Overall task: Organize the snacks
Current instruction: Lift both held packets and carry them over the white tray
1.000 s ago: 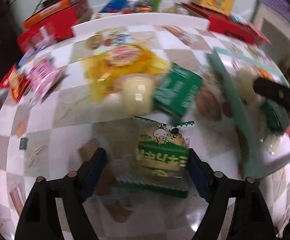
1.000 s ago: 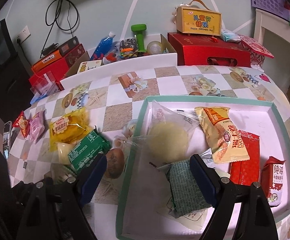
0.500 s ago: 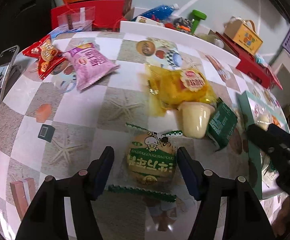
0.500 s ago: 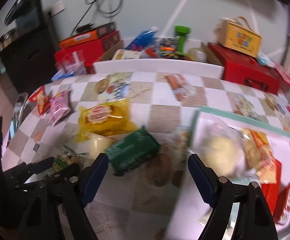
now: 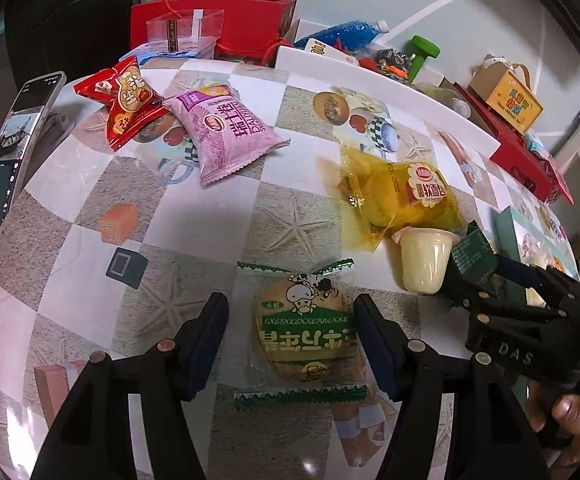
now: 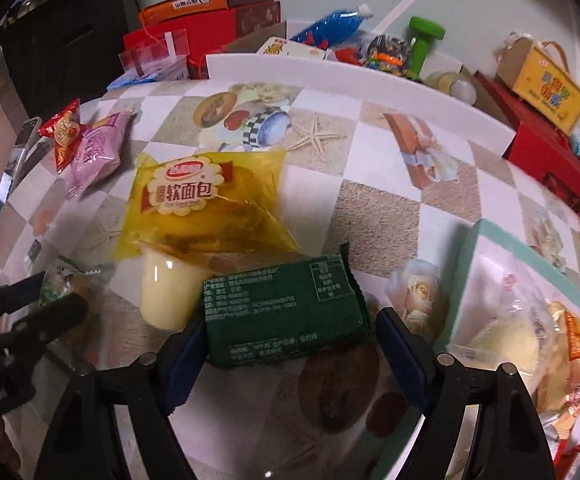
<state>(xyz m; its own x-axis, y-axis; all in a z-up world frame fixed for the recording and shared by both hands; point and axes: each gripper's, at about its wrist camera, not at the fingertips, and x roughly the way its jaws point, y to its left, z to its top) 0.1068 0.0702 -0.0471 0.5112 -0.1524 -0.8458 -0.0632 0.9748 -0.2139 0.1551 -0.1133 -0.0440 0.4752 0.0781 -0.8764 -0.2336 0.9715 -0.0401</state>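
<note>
Between left gripper (image 5: 290, 338) jaws, apart: bun packet (image 5: 305, 336); closing recently.

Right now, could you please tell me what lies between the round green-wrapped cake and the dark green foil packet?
A pale yellow plastic pudding cup stands between the cake and the packet, as the right wrist view shows.

Jelly cup (image 6: 166, 296) left of wafer pack (image 6: 286, 316).
</note>
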